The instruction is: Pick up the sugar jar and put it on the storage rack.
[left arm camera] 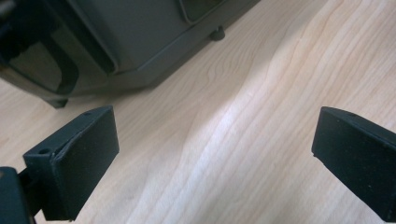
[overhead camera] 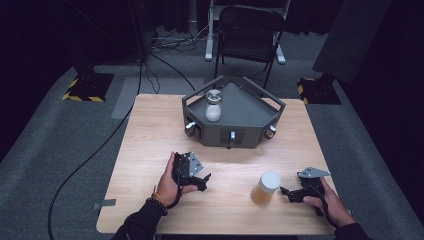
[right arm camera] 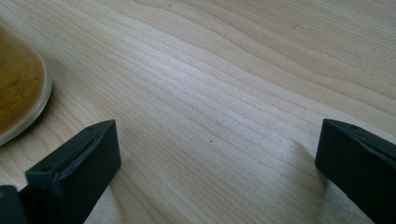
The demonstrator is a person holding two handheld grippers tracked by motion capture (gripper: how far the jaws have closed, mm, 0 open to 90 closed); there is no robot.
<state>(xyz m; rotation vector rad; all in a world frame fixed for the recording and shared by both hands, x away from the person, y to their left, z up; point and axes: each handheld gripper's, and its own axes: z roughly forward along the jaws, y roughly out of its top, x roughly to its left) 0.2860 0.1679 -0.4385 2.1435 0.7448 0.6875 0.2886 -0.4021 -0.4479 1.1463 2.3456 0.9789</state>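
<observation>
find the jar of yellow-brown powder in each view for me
High view: the jar stands on the table's near right part, just left of the right tongs.
Left gripper view: not in this picture.
Right gripper view: the jar sits at the left edge, beside the left jaw.
Shared landmark: the pale wooden table.

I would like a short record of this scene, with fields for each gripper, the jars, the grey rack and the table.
left gripper: open, held low over the table, nothing between its jaws
right gripper: open, beside the brown-powder jar, not touching it
brown-powder jar: upright on the table, white lid on, just left of the right gripper
white-powder jar: upright on top of the rack
grey rack: angular tray with knobbed drawers, at the far middle of the table
table: light wood
</observation>
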